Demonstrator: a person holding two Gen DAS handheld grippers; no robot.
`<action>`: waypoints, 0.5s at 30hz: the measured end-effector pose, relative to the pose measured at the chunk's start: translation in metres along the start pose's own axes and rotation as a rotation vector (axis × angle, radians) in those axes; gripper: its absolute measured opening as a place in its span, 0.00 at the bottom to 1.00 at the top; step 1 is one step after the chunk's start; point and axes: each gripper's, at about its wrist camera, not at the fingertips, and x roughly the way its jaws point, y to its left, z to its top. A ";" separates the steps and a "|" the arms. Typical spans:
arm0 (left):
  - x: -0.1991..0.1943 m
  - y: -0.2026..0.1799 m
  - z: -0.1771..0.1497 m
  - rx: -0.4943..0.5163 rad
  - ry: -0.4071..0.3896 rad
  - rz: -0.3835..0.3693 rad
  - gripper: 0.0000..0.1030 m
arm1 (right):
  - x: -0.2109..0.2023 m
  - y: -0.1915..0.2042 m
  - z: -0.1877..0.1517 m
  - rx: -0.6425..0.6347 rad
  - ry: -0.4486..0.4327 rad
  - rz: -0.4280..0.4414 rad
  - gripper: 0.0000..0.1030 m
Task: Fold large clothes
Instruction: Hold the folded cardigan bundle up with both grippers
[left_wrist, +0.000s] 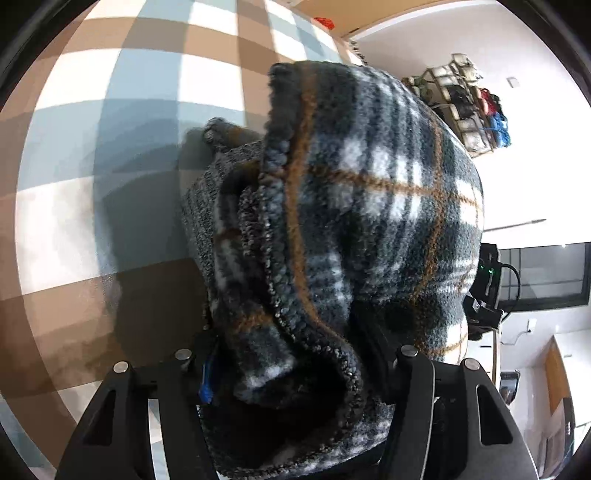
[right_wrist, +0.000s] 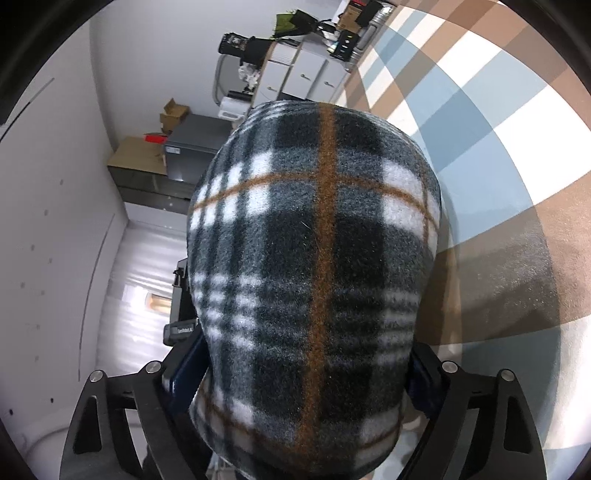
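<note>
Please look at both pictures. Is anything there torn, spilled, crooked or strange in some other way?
Nothing looks torn or spilled. The plaid fleece garment is bunched thickly between the jaws of the left gripper and of the right gripper, not flat, as is normal in mid-fold. The checked cloth below looks smooth.

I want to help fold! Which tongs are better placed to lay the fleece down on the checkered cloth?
Probably the left tongs. They tilt down toward the checkered cloth, with the fleece's bunched hem between them. The right tongs also have fleece between them, but face mostly the room.
</note>
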 end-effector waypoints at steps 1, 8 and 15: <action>-0.001 -0.002 0.000 0.004 -0.008 -0.015 0.54 | -0.004 -0.001 -0.001 -0.003 -0.005 0.011 0.88; -0.002 -0.017 0.006 0.035 -0.031 -0.058 0.53 | -0.026 -0.006 -0.003 0.022 -0.033 0.099 0.88; 0.003 -0.035 0.019 0.088 -0.026 -0.049 0.53 | -0.046 -0.002 -0.003 0.014 -0.062 0.104 0.88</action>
